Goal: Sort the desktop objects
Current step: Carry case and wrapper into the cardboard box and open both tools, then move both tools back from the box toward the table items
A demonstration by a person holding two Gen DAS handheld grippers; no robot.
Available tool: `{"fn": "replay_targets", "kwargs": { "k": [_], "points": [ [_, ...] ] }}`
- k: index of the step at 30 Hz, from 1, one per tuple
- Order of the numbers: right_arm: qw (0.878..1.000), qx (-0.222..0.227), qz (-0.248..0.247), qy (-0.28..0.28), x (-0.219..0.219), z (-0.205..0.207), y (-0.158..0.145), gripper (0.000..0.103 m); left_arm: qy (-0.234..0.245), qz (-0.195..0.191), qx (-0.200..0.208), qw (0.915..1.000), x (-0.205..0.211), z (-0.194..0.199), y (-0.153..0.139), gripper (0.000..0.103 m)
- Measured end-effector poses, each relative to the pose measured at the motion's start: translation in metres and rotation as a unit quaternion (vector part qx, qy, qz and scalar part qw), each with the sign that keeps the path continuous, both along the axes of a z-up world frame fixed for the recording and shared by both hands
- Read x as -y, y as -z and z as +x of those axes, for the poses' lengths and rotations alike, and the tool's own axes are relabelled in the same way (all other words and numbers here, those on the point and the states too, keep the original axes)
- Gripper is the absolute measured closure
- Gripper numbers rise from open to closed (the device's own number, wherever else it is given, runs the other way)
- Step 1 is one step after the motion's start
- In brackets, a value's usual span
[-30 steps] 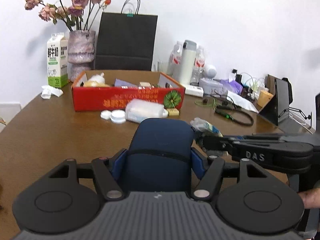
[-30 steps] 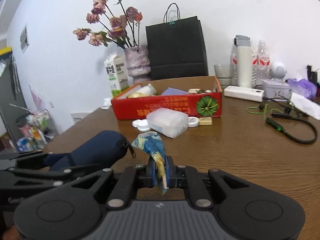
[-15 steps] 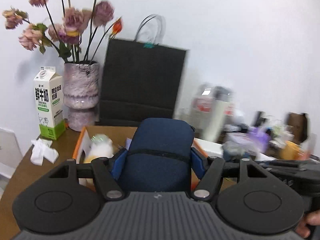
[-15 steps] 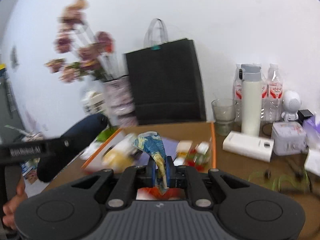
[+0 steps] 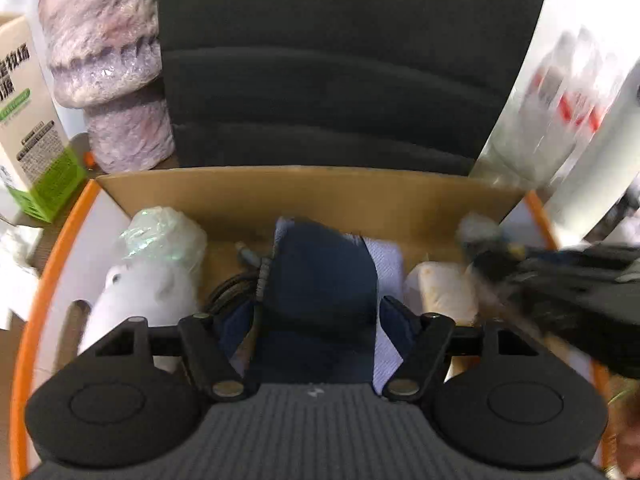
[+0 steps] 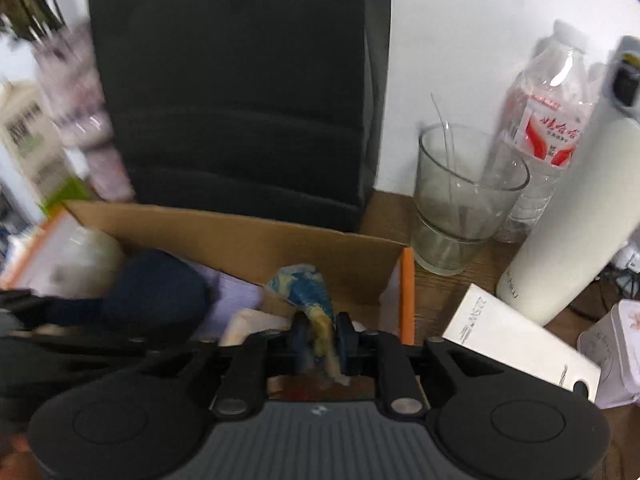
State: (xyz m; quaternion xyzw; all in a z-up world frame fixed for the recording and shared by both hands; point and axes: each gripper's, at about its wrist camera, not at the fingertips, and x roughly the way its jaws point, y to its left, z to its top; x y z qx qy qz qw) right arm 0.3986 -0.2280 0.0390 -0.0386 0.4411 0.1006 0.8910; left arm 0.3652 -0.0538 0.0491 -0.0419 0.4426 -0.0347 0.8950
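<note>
Both loads now over cardboard box (image 5: 304,192), up from table: we grip navy pouch (image 5: 320,280) in left gripper (image 5: 316,320), blue-yellow wrapper (image 6: 308,292) pinched in right gripper (image 6: 320,336); release looks next.

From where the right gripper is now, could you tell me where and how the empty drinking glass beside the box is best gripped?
Grip the drinking glass across its straight upper wall just under the rim, coming level from the front. It stands upright, and the water bottle and white flask crowd its right and back. The cardboard box sits close on its left. The right gripper would first need to release its wrapper.
</note>
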Motion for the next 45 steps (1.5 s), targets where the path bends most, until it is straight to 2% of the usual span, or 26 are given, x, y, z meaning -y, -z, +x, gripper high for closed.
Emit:
{"fn": "replay_targets", "kwargs": {
  "k": [1, 2, 4, 5, 6, 8, 12, 16, 19, 21, 23, 25, 28, 29, 32, 34, 36, 39, 42, 45],
  "points": [
    [1.0, -0.001, -0.001, 0.005, 0.001, 0.003, 0.002, 0.081, -0.005, -0.008, 0.012, 0.9999, -0.006, -0.003, -0.004, 0.018],
    [1.0, 0.001, 0.008, 0.007, 0.002, 0.003, 0.0, 0.076, -0.008, -0.006, 0.023, 0.9997, -0.012, -0.006, -0.01, 0.014],
    [0.999, 0.016, 0.039, 0.019, 0.006, -0.003, -0.006, 0.055, -0.002, 0.012, 0.041, 0.9991, -0.02, -0.014, -0.021, 0.012],
    [0.998, 0.023, 0.049, 0.021, 0.007, -0.006, -0.009, 0.041, 0.005, 0.018, 0.045, 0.9988, -0.024, -0.019, -0.026, 0.012],
    [0.998, 0.031, 0.053, 0.025, 0.008, -0.009, -0.012, 0.038, 0.01, 0.021, 0.048, 0.9986, -0.027, -0.02, -0.029, 0.011],
    [0.997, 0.045, 0.056, 0.041, 0.009, -0.016, -0.021, 0.038, 0.0, 0.025, 0.058, 0.998, -0.033, -0.029, -0.039, 0.005],
    [0.996, 0.04, 0.075, 0.038, 0.008, -0.038, -0.035, 0.035, -0.01, 0.024, 0.056, 0.9981, -0.046, -0.048, -0.053, 0.002],
    [0.997, 0.046, 0.063, 0.026, 0.005, -0.066, -0.047, 0.029, -0.023, 0.024, 0.058, 0.9978, -0.052, -0.072, -0.062, 0.0],
    [0.997, 0.052, 0.055, 0.014, 0.001, -0.091, -0.047, 0.026, -0.017, 0.019, 0.074, 0.997, -0.052, -0.09, -0.064, 0.0],
    [0.997, 0.062, 0.05, 0.01, -0.002, -0.11, -0.044, 0.026, -0.007, 0.03, 0.08, 0.9963, -0.048, -0.101, -0.062, 0.0],
    [0.996, 0.069, 0.063, 0.012, -0.001, -0.13, -0.04, 0.026, 0.001, 0.038, 0.084, 0.9957, -0.046, -0.117, -0.06, 0.0],
    [0.993, 0.076, 0.085, 0.013, 0.002, -0.154, -0.037, 0.026, 0.01, 0.03, 0.093, 0.9952, -0.047, -0.141, -0.058, 0.0],
    [0.989, 0.096, 0.107, 0.015, 0.01, -0.2, -0.033, 0.025, 0.027, 0.014, 0.114, 0.9931, -0.052, -0.191, -0.05, 0.0],
    [0.987, 0.104, 0.118, 0.017, 0.014, -0.217, -0.03, 0.022, 0.026, 0.006, 0.121, 0.9923, -0.054, -0.21, -0.046, 0.0],
    [0.982, 0.118, 0.147, 0.022, 0.021, -0.265, -0.015, 0.02, -0.023, -0.02, 0.13, 0.991, -0.063, -0.26, -0.029, 0.0],
    [0.98, 0.114, 0.16, 0.024, 0.02, -0.295, -0.005, 0.021, -0.033, -0.033, 0.136, 0.9895, -0.065, -0.293, -0.018, 0.0],
    [0.979, 0.127, 0.157, 0.022, 0.017, -0.326, 0.002, 0.021, -0.034, -0.029, 0.149, 0.9879, -0.065, -0.322, -0.009, 0.0],
    [0.979, 0.137, 0.148, 0.011, 0.02, -0.368, 0.014, 0.018, -0.014, 0.001, 0.167, 0.9859, -0.069, -0.362, 0.007, 0.0],
    [0.983, 0.138, 0.12, 0.011, 0.022, -0.403, 0.023, 0.016, -0.018, 0.028, 0.156, 0.9873, -0.068, -0.388, 0.024, 0.0],
    [0.984, 0.139, 0.112, 0.017, 0.023, -0.431, 0.028, 0.014, -0.018, 0.019, 0.145, 0.9891, -0.065, -0.407, 0.034, 0.0]
  ]
}}
